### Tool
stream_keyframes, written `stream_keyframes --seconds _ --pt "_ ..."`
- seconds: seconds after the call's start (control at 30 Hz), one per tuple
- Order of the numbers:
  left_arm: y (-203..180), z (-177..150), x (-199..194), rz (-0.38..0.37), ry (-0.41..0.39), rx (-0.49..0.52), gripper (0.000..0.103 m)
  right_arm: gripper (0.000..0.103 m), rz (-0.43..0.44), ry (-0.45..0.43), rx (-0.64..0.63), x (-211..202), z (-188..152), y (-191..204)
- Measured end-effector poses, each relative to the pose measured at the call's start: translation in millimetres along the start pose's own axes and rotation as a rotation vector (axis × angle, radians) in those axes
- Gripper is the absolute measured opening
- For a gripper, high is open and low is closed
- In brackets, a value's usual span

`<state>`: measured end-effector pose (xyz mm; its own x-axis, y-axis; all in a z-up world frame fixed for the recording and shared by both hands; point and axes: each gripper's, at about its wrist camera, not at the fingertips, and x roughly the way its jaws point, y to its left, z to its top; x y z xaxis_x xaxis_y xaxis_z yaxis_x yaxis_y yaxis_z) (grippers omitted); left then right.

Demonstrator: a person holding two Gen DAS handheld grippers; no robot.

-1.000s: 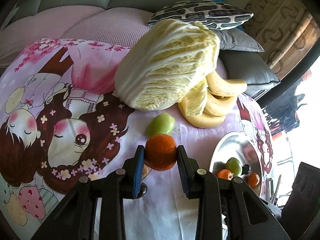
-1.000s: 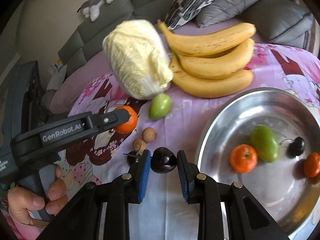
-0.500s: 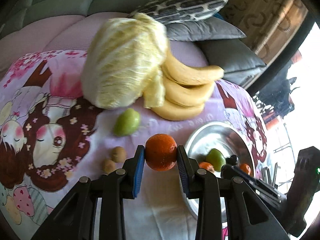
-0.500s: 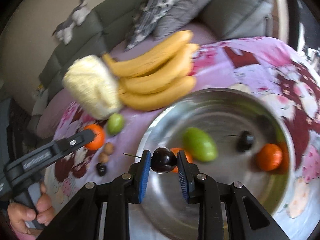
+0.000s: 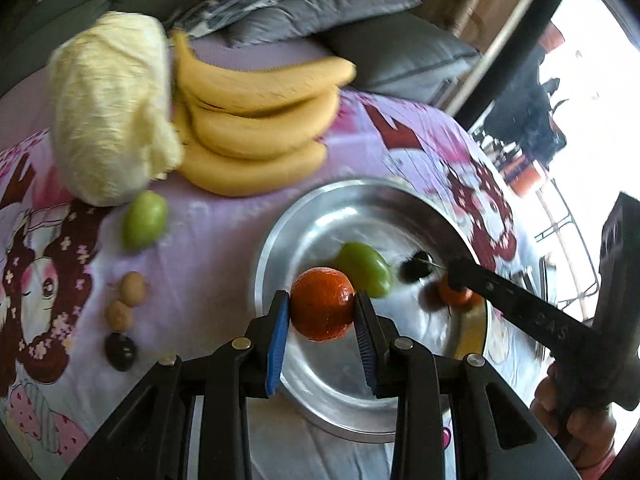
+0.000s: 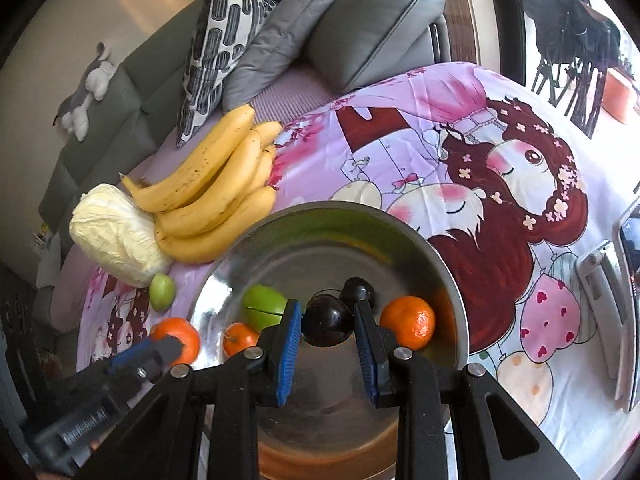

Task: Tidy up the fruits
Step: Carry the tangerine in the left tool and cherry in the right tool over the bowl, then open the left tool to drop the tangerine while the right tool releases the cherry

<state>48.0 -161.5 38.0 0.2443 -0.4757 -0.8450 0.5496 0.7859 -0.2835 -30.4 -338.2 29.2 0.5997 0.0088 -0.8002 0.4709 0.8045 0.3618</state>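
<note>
My left gripper (image 5: 322,314) is shut on an orange tangerine (image 5: 322,304) and hovers over the near left part of the round metal plate (image 5: 340,380). My right gripper (image 6: 327,330) is shut on a dark cherry (image 6: 327,326) above the plate's (image 6: 320,240) middle. In the plate lie a green fruit (image 6: 264,306), a small orange (image 6: 240,338), a second dark cherry (image 6: 358,292) and a larger orange (image 6: 408,322). On the cloth to the plate's left remain a green fruit (image 5: 144,220), two brown longans (image 5: 132,286) and a dark cherry (image 5: 120,351).
A bunch of bananas (image 5: 256,128) and a napa cabbage (image 5: 108,108) lie behind the plate on the cartoon-print cloth. Grey and patterned pillows (image 6: 280,40) line the sofa beyond. A device on a stand (image 6: 628,300) sits at the cloth's right edge.
Both grippers have carried their fruit rightwards from over the cloth to above the plate, the left with the tangerine, the right with the cherry. Both stayed shut.
</note>
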Motion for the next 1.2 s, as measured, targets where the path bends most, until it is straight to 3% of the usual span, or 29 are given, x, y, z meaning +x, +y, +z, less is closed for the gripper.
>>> stream_keyframes --seconds 0.43,1.2 --pt "-27 -14 20 0.010 0.058 0.079 0.034 0.029 -0.026 0.090 -0.005 25 -9 -5" --pt "-36 -25 37 0.021 0.120 0.107 0.034 0.029 -0.049 0.136 -0.007 37 -13 -5"
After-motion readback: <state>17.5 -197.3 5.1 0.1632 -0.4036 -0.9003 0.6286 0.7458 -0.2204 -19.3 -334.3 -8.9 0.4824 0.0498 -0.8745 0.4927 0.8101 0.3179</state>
